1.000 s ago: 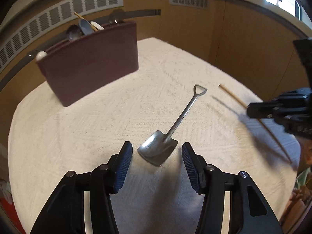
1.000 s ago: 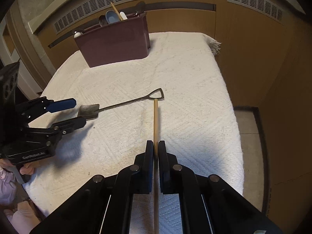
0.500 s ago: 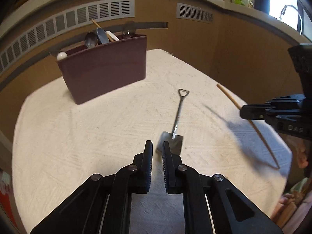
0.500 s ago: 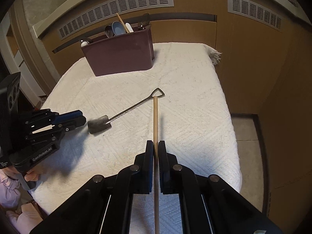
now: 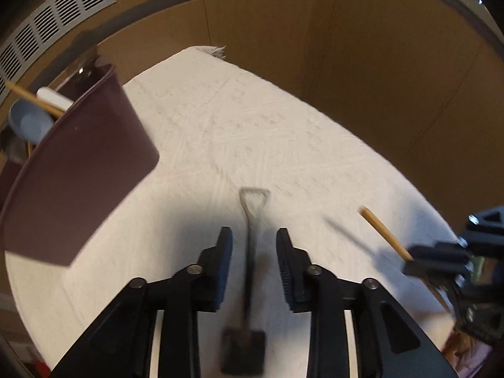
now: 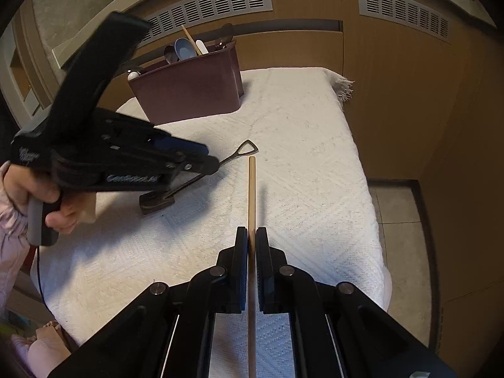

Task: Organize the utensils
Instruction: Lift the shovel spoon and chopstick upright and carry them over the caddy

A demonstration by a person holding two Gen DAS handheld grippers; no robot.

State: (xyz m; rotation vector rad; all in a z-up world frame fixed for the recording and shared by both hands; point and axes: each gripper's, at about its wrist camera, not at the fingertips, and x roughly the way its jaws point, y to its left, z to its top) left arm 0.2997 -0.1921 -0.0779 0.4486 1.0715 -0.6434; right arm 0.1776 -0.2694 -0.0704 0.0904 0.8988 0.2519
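Left hand-held gripper point(image 5: 254, 245): released, the jaws stand apart on both sides of the shovel spoon's handle; I cannot tell if a pad touches it. In the right wrist view it point(image 6: 201, 163) comes in from the left, low over the cloth, held by a hand point(image 6: 41, 198) in a pink sleeve.
Shovel spoon point(image 5: 249, 271): small metal spoon shaped like a shovel, lying on the cloth. Its triangle grip end points away from the left camera, its blade is near the bottom of that view, blurred. In the right wrist view it point(image 6: 189, 182) lies at a slant, the blade toward the left, the grip end just beside the tip of the chopstick.
Right hand-held gripper point(image 6: 249, 249): clenched on the chopstick, which runs between the two pads.
Chopstick point(image 6: 251, 195): light wood, straight, pointing forward from the right hand-held gripper, over the cloth. In the left wrist view it point(image 5: 384, 234) shows at the right, its free end toward the middle of the cloth.
Holder point(image 6: 189, 88): dark red box, upright at the far side of the cloth, well apart from both grippers. Spoons and a stick stand in it.
Cloth point(image 6: 299, 132): white, textured, covers the counter, fringe at the far right corner.
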